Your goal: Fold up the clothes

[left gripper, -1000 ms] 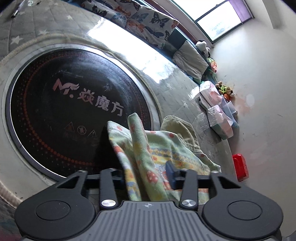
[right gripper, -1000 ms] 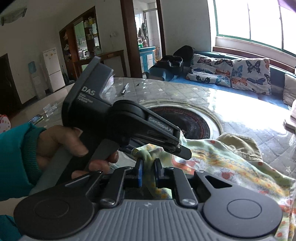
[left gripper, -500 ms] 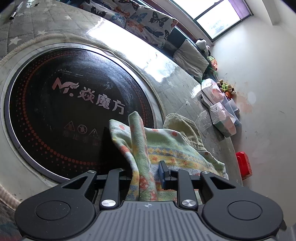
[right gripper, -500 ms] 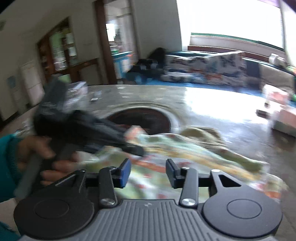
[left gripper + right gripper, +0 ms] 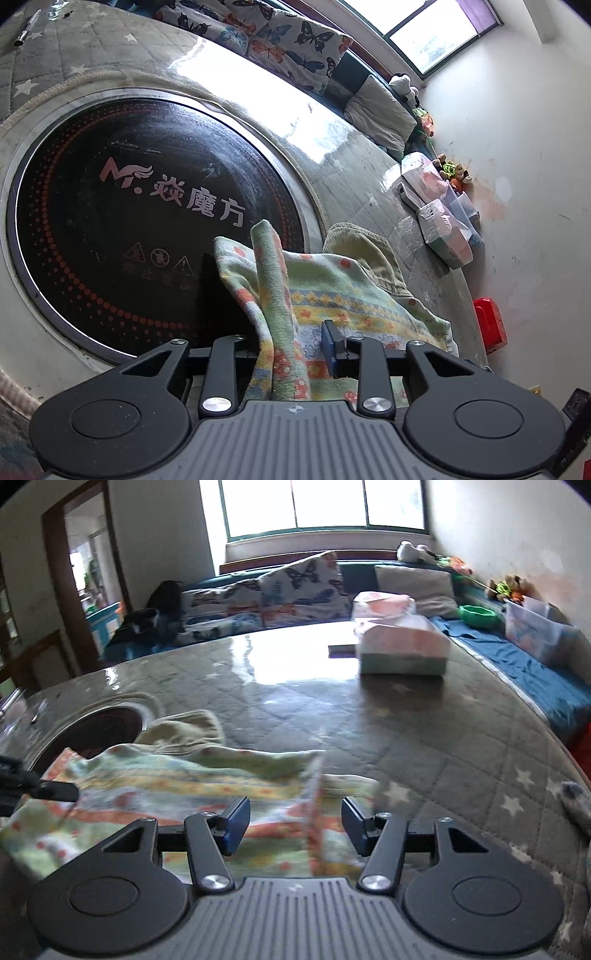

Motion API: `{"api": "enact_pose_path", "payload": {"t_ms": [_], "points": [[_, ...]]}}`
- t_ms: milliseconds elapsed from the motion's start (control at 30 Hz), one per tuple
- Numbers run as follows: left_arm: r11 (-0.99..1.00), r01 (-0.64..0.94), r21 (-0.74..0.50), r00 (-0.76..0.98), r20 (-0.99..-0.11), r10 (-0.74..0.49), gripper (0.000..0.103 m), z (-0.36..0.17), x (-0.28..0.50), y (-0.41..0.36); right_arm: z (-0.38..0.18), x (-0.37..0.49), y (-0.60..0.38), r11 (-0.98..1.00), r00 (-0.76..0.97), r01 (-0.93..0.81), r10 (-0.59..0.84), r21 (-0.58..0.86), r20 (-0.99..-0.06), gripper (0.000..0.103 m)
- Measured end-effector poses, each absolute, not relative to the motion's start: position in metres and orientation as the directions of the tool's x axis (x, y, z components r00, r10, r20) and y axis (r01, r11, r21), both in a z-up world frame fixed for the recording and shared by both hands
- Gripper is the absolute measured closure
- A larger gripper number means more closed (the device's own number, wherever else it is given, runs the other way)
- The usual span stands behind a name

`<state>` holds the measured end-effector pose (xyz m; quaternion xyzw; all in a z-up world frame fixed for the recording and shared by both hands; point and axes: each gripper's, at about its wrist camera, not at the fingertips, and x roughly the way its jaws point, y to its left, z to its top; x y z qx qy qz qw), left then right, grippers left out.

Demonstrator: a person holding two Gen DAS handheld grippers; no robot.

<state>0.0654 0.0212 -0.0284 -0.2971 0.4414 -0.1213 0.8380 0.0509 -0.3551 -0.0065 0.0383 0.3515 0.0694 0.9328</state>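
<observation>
A pale green cloth [image 5: 351, 295] with orange flowers and striped bands lies on the quilted table, partly over an olive garment [image 5: 362, 251]. My left gripper [image 5: 286, 343] holds an upright fold of this cloth. Its jaws are opening a little, and the bunched fabric still fills the gap between them. In the right wrist view the same cloth [image 5: 177, 786] spreads out to the left. My right gripper [image 5: 295, 819] hovers over its near right edge. Its jaws are opening, and a raised ridge of cloth runs between the pads, which do not touch it. The left gripper's black tip [image 5: 55, 792] shows at the left edge.
A round black hob plate [image 5: 129, 203] with a steel rim is set into the table [image 5: 406, 738], left of the cloth. Tissue packs [image 5: 399, 646] stand at the far right of the table. A red box [image 5: 487, 325] lies below, by the wall. Cushions line the bench behind.
My right gripper let go of the cloth corner beside the left gripper, opened wide and swung right along the cloth's edge. The left gripper stayed put on its fold.
</observation>
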Motion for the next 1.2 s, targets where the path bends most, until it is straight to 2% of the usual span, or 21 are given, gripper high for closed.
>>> {"api": "enact_pose_path", "payload": {"t_ms": [133,467,567,733,967,1200], "points": [[0.801,-0.046,-0.597,0.580,-0.669,-0.465,0.066,-0.027,0.065,0.019,-0.012,0.053,-0.363,0.990,0.746,-0.070,0.135,0.125,-0.652,0.038],[0.824,-0.021,-0.567,0.581,-0.677,-0.451,0.050,-0.021,0.065,0.007,-0.021,0.056,-0.365,0.984,0.738,-0.068,0.160,0.164,-0.655,0.039],[0.832,-0.012,-0.555,0.581,-0.681,-0.446,0.046,-0.020,0.065,0.004,-0.020,0.055,-0.360,0.982,0.736,-0.092,0.180,0.167,-0.653,0.045],[0.837,-0.004,-0.547,0.583,-0.681,-0.442,0.040,-0.019,0.064,-0.001,-0.018,0.053,-0.352,0.974,0.727,-0.129,0.219,0.184,-0.651,0.065],[0.859,-0.007,-0.512,0.596,-0.692,-0.407,0.034,-0.017,0.064,-0.005,-0.018,0.053,-0.353,0.974,0.734,-0.125,0.218,0.188,-0.643,0.064],[0.860,-0.007,-0.510,0.599,-0.691,-0.405,0.032,-0.017,0.063,-0.006,-0.019,0.054,-0.353,0.973,0.741,-0.123,0.221,0.195,-0.635,0.059]]}}
